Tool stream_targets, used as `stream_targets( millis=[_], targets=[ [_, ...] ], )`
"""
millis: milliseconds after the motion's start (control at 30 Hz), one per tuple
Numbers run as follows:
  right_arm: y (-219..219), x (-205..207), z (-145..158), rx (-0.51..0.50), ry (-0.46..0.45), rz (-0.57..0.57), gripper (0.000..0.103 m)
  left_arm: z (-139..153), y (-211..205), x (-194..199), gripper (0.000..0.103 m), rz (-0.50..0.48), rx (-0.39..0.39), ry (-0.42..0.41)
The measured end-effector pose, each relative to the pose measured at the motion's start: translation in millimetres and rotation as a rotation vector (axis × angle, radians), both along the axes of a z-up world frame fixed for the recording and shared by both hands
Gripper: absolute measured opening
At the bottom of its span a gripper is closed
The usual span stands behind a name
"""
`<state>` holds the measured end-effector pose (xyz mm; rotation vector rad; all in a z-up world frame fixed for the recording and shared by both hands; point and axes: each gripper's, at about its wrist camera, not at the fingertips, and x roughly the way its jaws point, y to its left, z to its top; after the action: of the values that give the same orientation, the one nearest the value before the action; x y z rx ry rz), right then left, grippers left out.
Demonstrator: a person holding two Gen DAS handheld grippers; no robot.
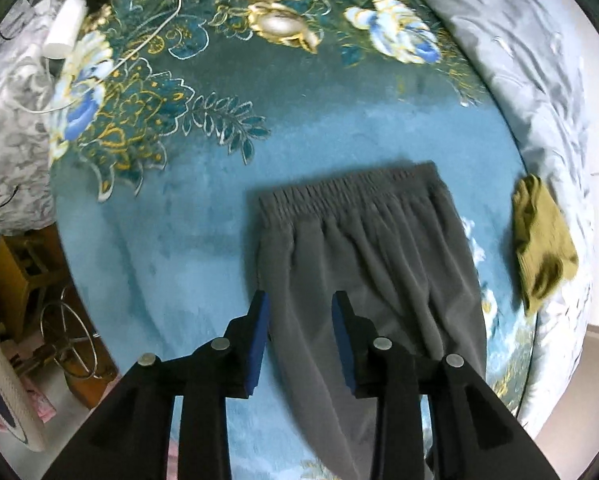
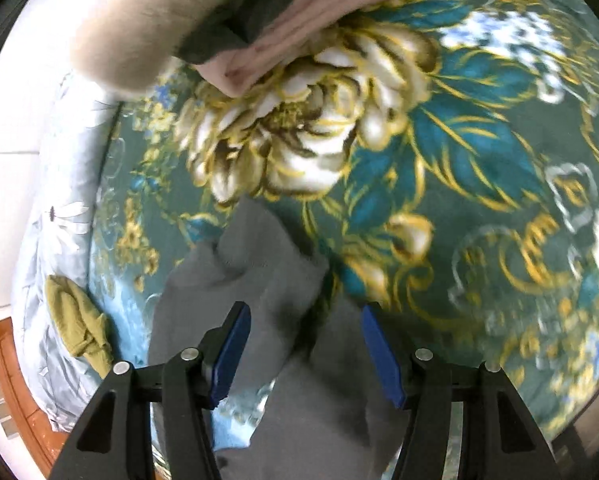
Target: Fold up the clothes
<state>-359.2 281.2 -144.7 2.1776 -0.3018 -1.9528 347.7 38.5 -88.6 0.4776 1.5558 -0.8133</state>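
Note:
Grey trousers (image 1: pixel 363 248) with an elastic waistband lie flat on the teal flowered blanket (image 1: pixel 203 168). My left gripper (image 1: pixel 300 300) is open and hovers over their left side below the waistband, holding nothing. In the right wrist view the trouser leg ends (image 2: pixel 259 272) lie rumpled on the blanket (image 2: pixel 459 200). My right gripper (image 2: pixel 305 312) is open above them, with grey cloth between and below its fingers, not clamped.
An olive green garment (image 1: pixel 543 240) lies crumpled at the bed's edge on a grey flowered quilt (image 1: pixel 531 60); it also shows in the right wrist view (image 2: pixel 75 320). Folded pink, grey and beige clothes (image 2: pixel 259 20) are stacked ahead. A white bottle (image 1: pixel 65 28) and cord lie far left.

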Motion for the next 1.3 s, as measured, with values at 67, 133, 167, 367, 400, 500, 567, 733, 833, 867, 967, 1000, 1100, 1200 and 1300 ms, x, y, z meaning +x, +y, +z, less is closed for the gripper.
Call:
stream_targets(
  millis=[67,133,167,367,400,500,567,733,833,867,967,1000,1100,1200,1300],
  targets=[
    [-4.5,-3.2,-8.2,-0.003,-0.018,0.008,0.058,7.7,5.8,-25.4,0.039,-0.019,-0.007,-0.020],
    [-9.0,-6.4,-16.4,-0.006,-0.036,0.016,0.042,21.2,9.9,-35.6,0.040,-0.039,-0.015,-0.043],
    [-11.2,-7.9,-20.4,-0.008,-0.045,0.020,0.040,28.0,12.3,-39.9,0.040,-0.048,-0.019,-0.053],
    [-34.3,-16.9,-18.3,-0.040,-0.001,0.165,0.009,41.7,11.4,-55.8,0.040,-0.064,-0.013,-0.073],
    [-40.1,-18.8,-8.9,-0.052,0.042,0.228,0.009,40.6,11.2,-58.0,0.040,-0.067,-0.007,-0.069],
    [-39.4,-33.8,12.8,-0.066,0.145,0.277,0.007,40.2,14.8,-66.3,0.040,-0.092,-0.002,-0.061],
    [-35.3,-45.3,13.8,-0.029,0.167,0.249,0.006,39.9,17.7,-70.7,0.040,-0.111,0.000,-0.058],
    [-36.5,-48.2,10.2,-0.007,0.152,0.246,0.006,36.8,28.7,-66.1,0.040,-0.100,0.009,-0.046],
    [-32.3,-40.8,16.4,0.031,0.172,0.257,0.011,34.1,36.1,-53.7,0.040,-0.049,0.010,-0.027],
    [-27.8,-39.9,19.4,0.052,0.180,0.241,0.011,33.0,38.4,-49.3,0.041,-0.030,0.008,-0.018],
    [2.2,-38.8,33.8,0.088,0.196,0.191,0.019,27.8,43.9,-37.2,0.042,0.023,0.003,0.010],
    [12.4,-35.0,36.9,0.093,0.194,0.188,0.029,24.1,44.8,-34.0,0.042,0.036,0.008,0.017],
    [37.8,-16.5,33.9,0.063,0.132,0.194,0.050,11.2,45.1,-26.1,0.042,0.064,0.031,0.034],
    [50.1,13.2,21.3,0.028,0.053,0.141,0.058,-3.9,42.6,-19.5,0.042,0.084,0.056,0.051],
    [60.3,44.6,7.5,-0.005,-0.027,0.076,0.062,-21.2,33.2,-13.9,0.049,0.076,0.081,0.066]
  ],
)
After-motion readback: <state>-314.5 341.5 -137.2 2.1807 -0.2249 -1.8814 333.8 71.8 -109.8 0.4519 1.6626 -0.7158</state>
